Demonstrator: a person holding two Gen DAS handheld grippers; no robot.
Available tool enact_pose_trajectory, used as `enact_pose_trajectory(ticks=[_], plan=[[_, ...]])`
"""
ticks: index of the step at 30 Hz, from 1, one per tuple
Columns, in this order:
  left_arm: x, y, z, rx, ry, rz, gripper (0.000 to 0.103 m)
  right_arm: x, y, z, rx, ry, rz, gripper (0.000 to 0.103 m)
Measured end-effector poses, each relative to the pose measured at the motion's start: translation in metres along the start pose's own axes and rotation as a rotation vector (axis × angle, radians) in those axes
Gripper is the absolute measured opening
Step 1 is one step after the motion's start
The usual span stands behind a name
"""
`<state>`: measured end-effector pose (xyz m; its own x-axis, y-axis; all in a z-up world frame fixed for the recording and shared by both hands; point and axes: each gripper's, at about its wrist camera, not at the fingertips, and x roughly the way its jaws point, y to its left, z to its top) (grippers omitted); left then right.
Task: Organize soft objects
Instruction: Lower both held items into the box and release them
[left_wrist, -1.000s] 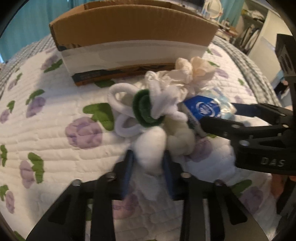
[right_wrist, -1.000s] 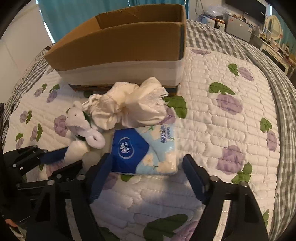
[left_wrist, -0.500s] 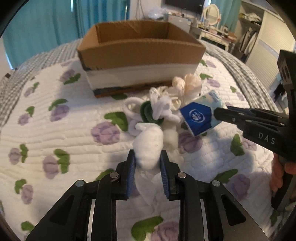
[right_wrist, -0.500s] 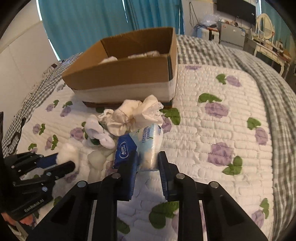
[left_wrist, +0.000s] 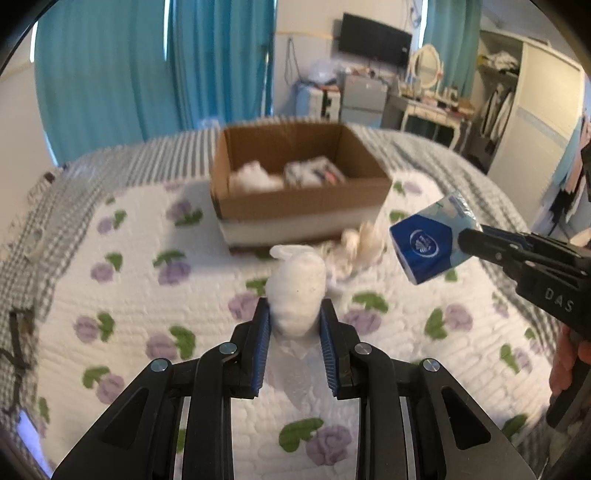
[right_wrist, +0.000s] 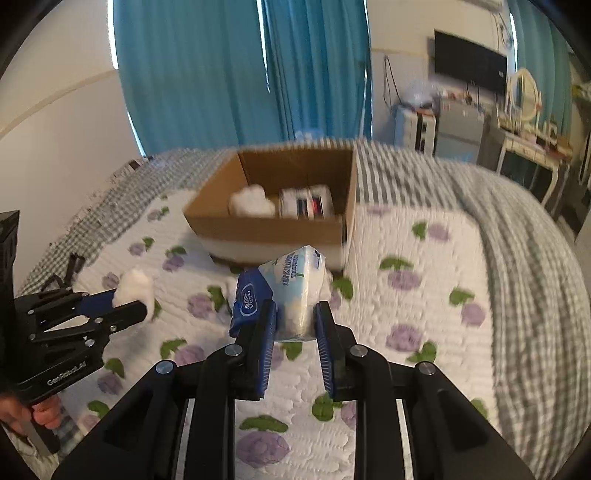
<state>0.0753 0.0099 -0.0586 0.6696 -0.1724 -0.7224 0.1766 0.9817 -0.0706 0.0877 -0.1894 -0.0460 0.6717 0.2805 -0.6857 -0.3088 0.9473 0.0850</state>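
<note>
My left gripper (left_wrist: 295, 314) is shut on a white plush toy (left_wrist: 297, 291) and holds it up above the bed. My right gripper (right_wrist: 295, 310) is shut on a blue and white tissue pack (right_wrist: 284, 291), also lifted; the pack shows in the left wrist view (left_wrist: 428, 240) at the right. An open cardboard box (left_wrist: 299, 203) stands ahead on the quilt, also in the right wrist view (right_wrist: 269, 225). Inside it lie a white soft item (right_wrist: 251, 201) and a wrapped pack (right_wrist: 304, 201). A cream cloth bundle (left_wrist: 354, 243) lies before the box.
The bed has a white quilt with purple flowers (left_wrist: 147, 288) and a grey checked blanket (right_wrist: 517, 229) at the edges. Teal curtains (right_wrist: 240, 70), a dressing table (left_wrist: 432, 107) and a wardrobe (left_wrist: 528, 110) stand behind the bed.
Both grippers have risen and pulled back from the quilt, lifting the plush toy and the tissue pack. The box's inside now shows. The cream bundle stays on the quilt.
</note>
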Motion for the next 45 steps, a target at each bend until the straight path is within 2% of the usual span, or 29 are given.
enact_pose_trajectory(ticks=[8, 15, 21, 25, 30, 34, 38, 39, 40, 42, 43, 45], plan=[[-0.026, 0.0, 0.057, 0.022, -0.122, 0.017, 0.025, -0.039, 0.004, 0.064, -0.049, -0.142, -0.001, 0.022], [-0.018, 0.004, 0.113, 0.045, -0.186, 0.01, 0.025, -0.031, 0.004, 0.127, -0.059, -0.219, 0.018, 0.022], [0.033, 0.021, 0.158, 0.028, -0.175, 0.006, 0.025, 0.022, -0.002, 0.168, -0.045, -0.208, 0.028, 0.022], [0.079, 0.03, 0.171, 0.028, -0.137, 0.01, 0.025, 0.077, -0.011, 0.175, -0.024, -0.152, 0.026, 0.022], [0.133, 0.037, 0.168, 0.053, -0.074, 0.016, 0.025, 0.145, -0.026, 0.166, 0.011, -0.062, 0.033, 0.022], [0.157, 0.039, 0.163, 0.073, -0.053, 0.025, 0.025, 0.171, -0.034, 0.16, 0.015, -0.04, 0.034, 0.022], [0.163, 0.039, 0.161, 0.079, -0.054, 0.012, 0.029, 0.177, -0.042, 0.156, 0.037, -0.034, 0.042, 0.023], [0.164, 0.04, 0.161, 0.072, -0.051, 0.034, 0.034, 0.175, -0.043, 0.157, 0.04, -0.037, 0.036, 0.023], [0.164, 0.041, 0.161, 0.063, -0.049, 0.049, 0.052, 0.174, -0.042, 0.156, 0.041, -0.038, 0.03, 0.026], [0.156, 0.045, 0.162, 0.026, -0.077, 0.068, 0.073, 0.166, -0.041, 0.158, 0.043, -0.039, 0.014, 0.048], [0.149, 0.046, 0.162, 0.012, -0.095, 0.064, 0.074, 0.161, -0.041, 0.159, 0.047, -0.051, 0.006, 0.062], [0.133, 0.048, 0.166, -0.001, -0.108, 0.059, 0.074, 0.143, -0.04, 0.162, 0.053, -0.07, -0.002, 0.065]])
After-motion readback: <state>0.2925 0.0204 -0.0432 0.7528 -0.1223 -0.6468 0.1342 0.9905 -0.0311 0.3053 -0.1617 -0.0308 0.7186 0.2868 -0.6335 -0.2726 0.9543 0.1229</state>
